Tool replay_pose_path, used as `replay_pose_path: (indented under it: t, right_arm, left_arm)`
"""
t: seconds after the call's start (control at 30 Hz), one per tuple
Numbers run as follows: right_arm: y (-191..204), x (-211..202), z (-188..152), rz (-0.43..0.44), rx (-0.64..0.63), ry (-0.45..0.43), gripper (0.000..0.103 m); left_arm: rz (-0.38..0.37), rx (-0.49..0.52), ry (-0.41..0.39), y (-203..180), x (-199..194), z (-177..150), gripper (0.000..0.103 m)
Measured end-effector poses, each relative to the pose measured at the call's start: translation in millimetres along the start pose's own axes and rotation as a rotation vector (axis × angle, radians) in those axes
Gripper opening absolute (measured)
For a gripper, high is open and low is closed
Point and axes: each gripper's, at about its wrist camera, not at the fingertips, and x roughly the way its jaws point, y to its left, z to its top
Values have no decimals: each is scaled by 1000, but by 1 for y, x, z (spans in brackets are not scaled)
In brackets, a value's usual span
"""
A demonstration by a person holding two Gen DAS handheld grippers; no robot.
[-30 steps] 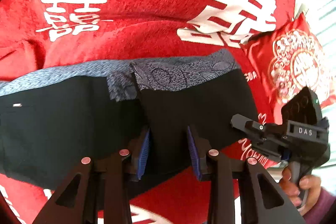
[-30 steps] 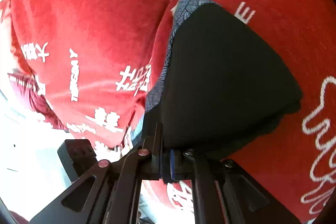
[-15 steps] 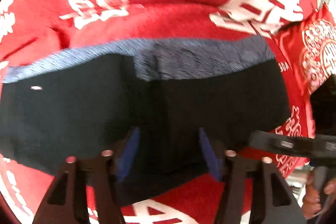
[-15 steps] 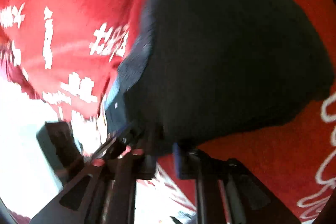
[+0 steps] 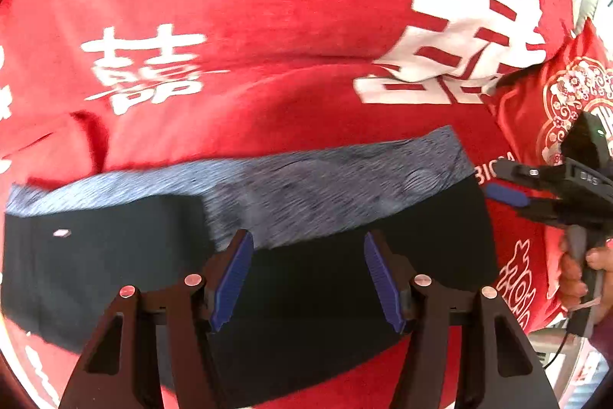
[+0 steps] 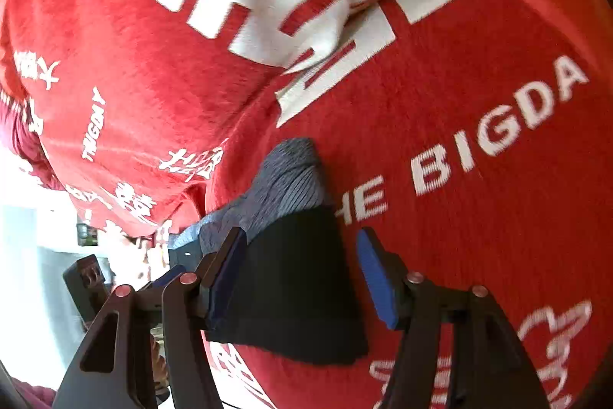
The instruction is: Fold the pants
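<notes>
Black pants (image 5: pixel 314 305) with a grey-blue waistband (image 5: pixel 306 186) lie folded on a red blanket (image 5: pixel 268 6). My left gripper (image 5: pixel 306 278) hovers over their middle, open, with its blue pads apart over the cloth and not pressing it. In the right wrist view the pants' end (image 6: pixel 299 286) and waistband (image 6: pixel 287 179) lie between the fingers of my right gripper (image 6: pixel 299 278). Its jaws are opening and the pads do not pinch the fabric. The right gripper (image 5: pixel 509 194) also shows beside the pants' right edge, held by a hand (image 5: pixel 574 275).
The blanket carries large white characters (image 5: pixel 471 37) and lettering (image 6: pixel 479 156), with wrinkles and a raised fold. A red patterned pillow (image 5: pixel 567 110) lies at the right. The bed's edge and a bright floor (image 6: pixel 23 236) show at the left of the right wrist view.
The right jaws, shut on the pants' edge before, have come apart and swung out past the end. The left jaws stand wider. The pants lie flat.
</notes>
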Motion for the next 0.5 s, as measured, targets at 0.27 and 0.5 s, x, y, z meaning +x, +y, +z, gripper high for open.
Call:
replay_pose_path:
  t: [0.27, 0.5]
  right_arm:
    - [-12, 54, 20, 65, 45, 134, 43]
    - [34, 52, 15, 98, -61, 160, 36]
  left_arm:
    - [9, 8, 42, -7, 48, 1, 61]
    - [25, 53, 56, -3, 42, -5, 61]
